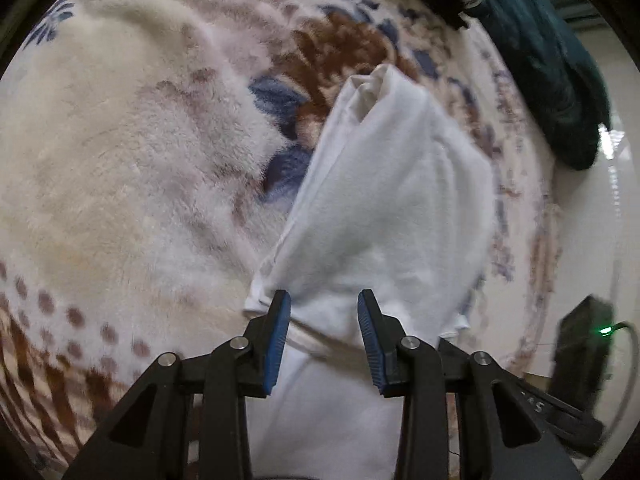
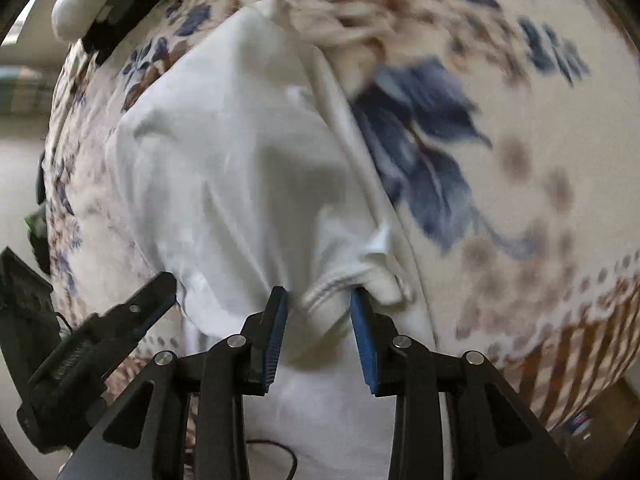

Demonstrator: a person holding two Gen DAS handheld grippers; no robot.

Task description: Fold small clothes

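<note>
White garment (image 1: 384,200) between parted fingers of both grippers; grip unclear. Left gripper (image 2: 160,292) visible only in right view.

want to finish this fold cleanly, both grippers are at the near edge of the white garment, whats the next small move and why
Probably close both. The left gripper and right gripper each straddle the near hem of the white garment on the floral blanket, jaws apart, so nothing looks pinched yet.

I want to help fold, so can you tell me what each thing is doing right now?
White garment: bunched up, lying on the blanket, not neatly folded.
Left gripper: open, cloth between its fingers.
Right gripper: open, hem between its fingers.
Floral blanket: spread out underneath.
Dark green cloth: heaped at the blanket's edge.
</note>
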